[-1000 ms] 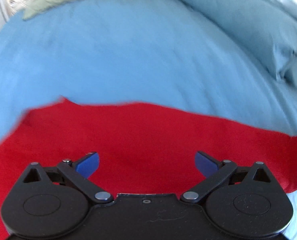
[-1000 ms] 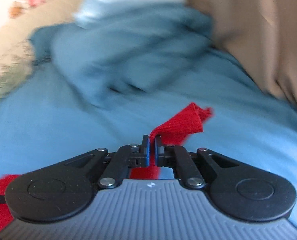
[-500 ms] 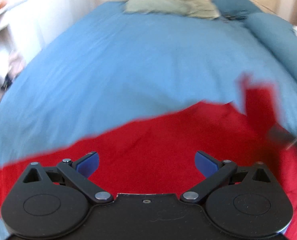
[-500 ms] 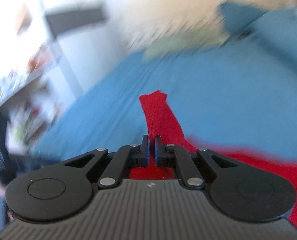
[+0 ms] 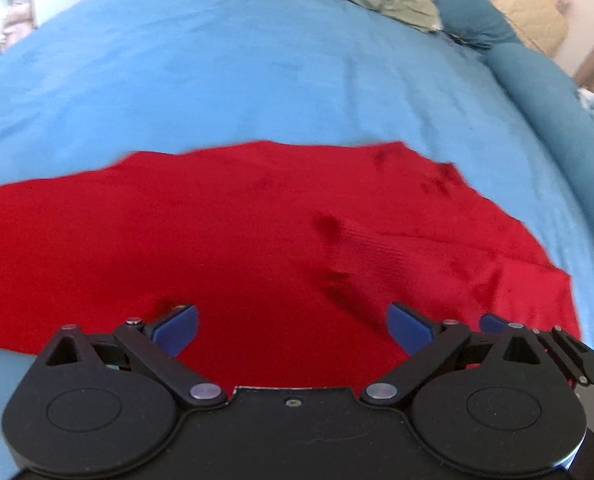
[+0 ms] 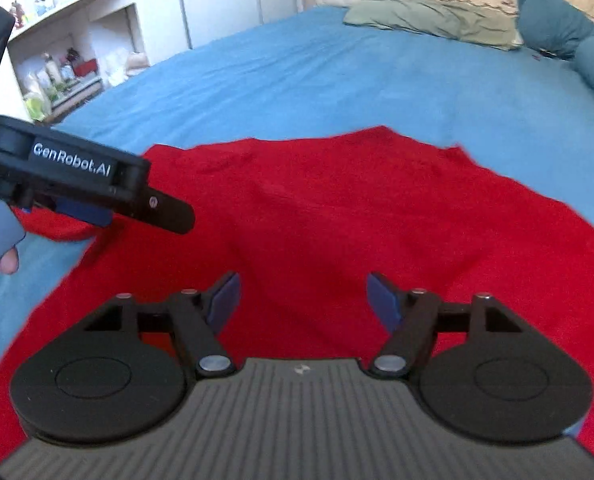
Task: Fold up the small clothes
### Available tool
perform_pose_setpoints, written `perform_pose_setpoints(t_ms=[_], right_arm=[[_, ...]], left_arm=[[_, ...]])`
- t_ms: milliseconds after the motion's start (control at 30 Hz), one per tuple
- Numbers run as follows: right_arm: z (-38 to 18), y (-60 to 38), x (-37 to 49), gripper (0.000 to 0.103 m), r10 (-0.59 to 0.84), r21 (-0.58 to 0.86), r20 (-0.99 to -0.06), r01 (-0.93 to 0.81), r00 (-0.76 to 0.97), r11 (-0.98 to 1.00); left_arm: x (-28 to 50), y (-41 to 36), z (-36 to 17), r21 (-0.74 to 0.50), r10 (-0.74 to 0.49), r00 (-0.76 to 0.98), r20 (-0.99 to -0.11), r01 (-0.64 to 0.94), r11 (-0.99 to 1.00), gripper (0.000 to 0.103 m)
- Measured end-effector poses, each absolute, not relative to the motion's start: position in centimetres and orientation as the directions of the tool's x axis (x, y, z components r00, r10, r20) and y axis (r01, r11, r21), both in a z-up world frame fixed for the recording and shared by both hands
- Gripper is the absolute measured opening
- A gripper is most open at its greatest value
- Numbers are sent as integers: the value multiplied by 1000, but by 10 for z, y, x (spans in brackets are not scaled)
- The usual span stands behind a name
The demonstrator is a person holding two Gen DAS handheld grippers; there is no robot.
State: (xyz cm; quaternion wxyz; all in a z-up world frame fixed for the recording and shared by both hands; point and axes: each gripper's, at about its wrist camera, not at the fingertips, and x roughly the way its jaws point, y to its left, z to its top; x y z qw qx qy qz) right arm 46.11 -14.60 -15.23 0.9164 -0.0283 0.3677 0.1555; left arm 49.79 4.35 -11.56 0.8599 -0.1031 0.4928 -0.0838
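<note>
A red garment (image 5: 257,232) lies spread on the blue bedsheet (image 5: 217,72), with a folded layer and creases on its right part. It also fills the right wrist view (image 6: 337,220). My left gripper (image 5: 293,326) is open and empty, low over the garment's near edge. My right gripper (image 6: 303,298) is open and empty over the garment. The left gripper's body shows at the left of the right wrist view (image 6: 77,180), over the garment's left edge. Part of the right gripper shows at the lower right of the left wrist view (image 5: 557,344).
Pillows (image 6: 429,20) and a dark blue cushion (image 6: 553,20) lie at the bed's far end. A rolled blue duvet (image 5: 545,92) lies along the right side. White shelves with small items (image 6: 65,60) stand left of the bed.
My right gripper held a fold of the red garment, carried it across to the left, and has now opened and let it go. The garment lies folded over. My left gripper stayed open.
</note>
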Motion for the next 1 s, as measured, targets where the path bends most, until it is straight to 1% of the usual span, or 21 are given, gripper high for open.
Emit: perform_pose_setpoints(t_ms=[33,100,133,167,200,233,267,333,367,400,433,467,567,633,700,800,867,967,1000], right_arm=[[-150,-157,456,86,247,58,-686,-287,684,956],[-145,-175,449,88,199,39,-692,-239,694,970],[-142,-187,443,89,169,25,-692,-211,701,977],[-139,-198,436,92,138,10,-692,-182,709,983],[-138,-209,428,96,97,-6,-689,-140,718,990],[-137,-222,419,97,47,-18,-687,-81,725,997],[-138,-233,411,99,0,-26,-686,-25,728,999],[-142,-257,391,99,-94,-53,-684,78,723,995],[-145,-267,383,99,-143,-76,-686,125,713,989],[-149,-279,375,99,-187,-96,-692,168,697,981],[-154,-289,370,99,-217,-107,-703,201,678,974],[-158,-299,368,99,-238,-110,-714,230,659,967],[-167,-322,365,99,-287,-118,-717,296,635,948],[-170,-328,370,99,-334,-148,-699,328,632,933],[-171,-328,381,99,-332,-151,-691,321,642,935],[-175,-321,401,99,-322,-171,-681,284,658,943],[-176,-315,414,99,-320,-178,-681,276,658,945],[-178,-321,429,98,-331,-161,-687,308,647,938],[-177,-327,430,103,-360,-160,-685,351,633,923]], left_arm=[[499,35,-116,-263,-256,500,-827,58,963,97],[502,17,-120,-269,-278,493,-825,90,959,83],[502,12,-122,-275,-287,486,-825,99,957,79],[505,3,-127,-277,-291,480,-828,100,956,74],[508,-3,-130,-276,-288,477,-831,96,956,70],[508,-6,-132,-273,-281,476,-833,89,958,68],[509,-11,-136,-269,-273,479,-834,80,960,62],[512,-17,-140,-246,-243,494,-835,60,967,55],[513,-19,-141,-232,-225,503,-835,50,972,42],[513,-20,-141,-212,-202,510,-836,40,976,19],[514,-21,-141,-193,-182,518,-836,32,981,7],[515,-21,-140,-187,-174,528,-831,28,982,4],[517,-24,-124,-162,-149,595,-790,33,986,4],[514,-25,-101,-131,-135,673,-727,57,990,4],[507,-20,-77,-87,-105,749,-654,64,994,4],[497,1,-62,-24,-16,812,-584,2,1000,4],[492,22,-69,-15,43,815,-578,-64,998,4],[491,49,-98,-59,65,765,-641,-133,989,4],[489,54,-108,-73,60,754,-654,-141,987,5]])
